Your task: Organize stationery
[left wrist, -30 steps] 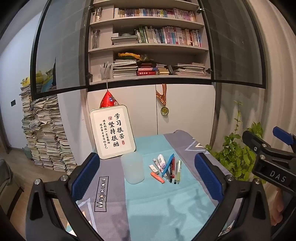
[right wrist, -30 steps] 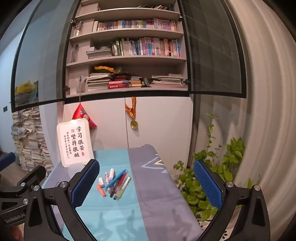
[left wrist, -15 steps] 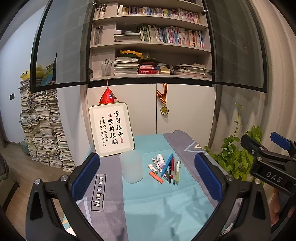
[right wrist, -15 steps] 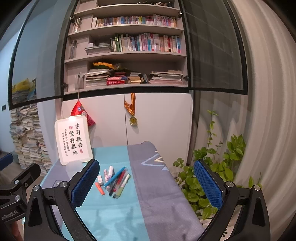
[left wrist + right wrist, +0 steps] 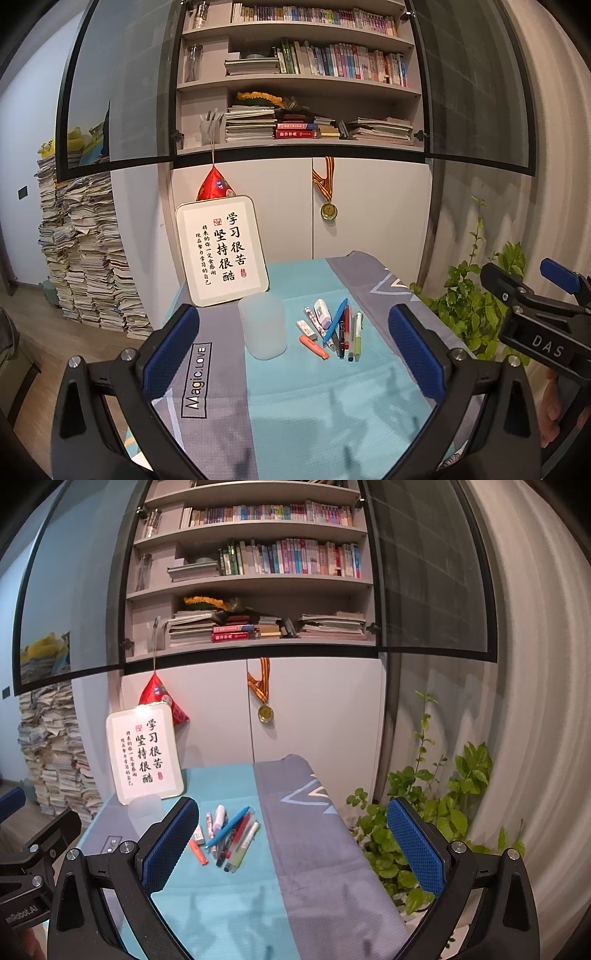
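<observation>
A frosted translucent cup (image 5: 263,326) stands on the cloth-covered table (image 5: 332,413). Right of it lies a pile of stationery: a blue pen (image 5: 337,320), an orange highlighter (image 5: 314,347), a white eraser (image 5: 306,329), a correction tape (image 5: 322,313), a red pen (image 5: 345,325) and a green pen (image 5: 357,336). My left gripper (image 5: 291,354) is open and empty, held above the near table. My right gripper (image 5: 291,843) is open and empty; the pile (image 5: 229,834) lies ahead near its left finger, and the cup (image 5: 144,806) is partly hidden.
A framed calligraphy sign (image 5: 221,249) leans against the cabinet behind the cup. A potted plant (image 5: 424,812) stands right of the table. Stacks of papers (image 5: 81,251) rise at the left. The right gripper's body (image 5: 535,332) shows at the right edge.
Both views have tilted slightly downward and shifted a little; the table and stationery sit somewhat lower and nearer in frame. Both grippers stay open and empty.
</observation>
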A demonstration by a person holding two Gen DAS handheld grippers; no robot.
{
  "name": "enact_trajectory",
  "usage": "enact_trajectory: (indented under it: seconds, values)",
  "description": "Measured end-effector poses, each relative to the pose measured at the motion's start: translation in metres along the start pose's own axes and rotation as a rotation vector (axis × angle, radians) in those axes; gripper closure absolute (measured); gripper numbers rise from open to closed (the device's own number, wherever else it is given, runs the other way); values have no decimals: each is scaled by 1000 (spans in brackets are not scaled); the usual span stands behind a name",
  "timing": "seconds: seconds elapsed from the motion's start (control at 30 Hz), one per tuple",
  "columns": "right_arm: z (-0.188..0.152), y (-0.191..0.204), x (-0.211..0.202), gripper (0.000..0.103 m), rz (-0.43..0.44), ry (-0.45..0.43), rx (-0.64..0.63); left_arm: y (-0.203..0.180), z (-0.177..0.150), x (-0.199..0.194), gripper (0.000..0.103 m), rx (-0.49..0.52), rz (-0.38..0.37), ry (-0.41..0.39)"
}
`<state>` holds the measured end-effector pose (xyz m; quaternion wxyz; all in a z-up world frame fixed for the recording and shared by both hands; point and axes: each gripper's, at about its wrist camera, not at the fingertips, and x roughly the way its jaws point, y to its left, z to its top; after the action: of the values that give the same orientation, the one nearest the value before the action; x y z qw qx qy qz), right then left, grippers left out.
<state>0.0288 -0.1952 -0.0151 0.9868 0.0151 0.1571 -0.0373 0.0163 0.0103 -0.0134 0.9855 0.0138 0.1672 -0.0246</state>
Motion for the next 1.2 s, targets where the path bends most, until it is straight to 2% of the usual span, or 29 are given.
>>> enact_trajectory:
  seconds: [0.57, 1.2]
  values:
    - [-5, 2, 18, 1, 4, 42, -7, 1, -3, 23, 1, -5, 6, 48]
    - [-14, 3, 76, 1, 2, 166, -12, 6, -14, 73, 1, -21, 25, 157]
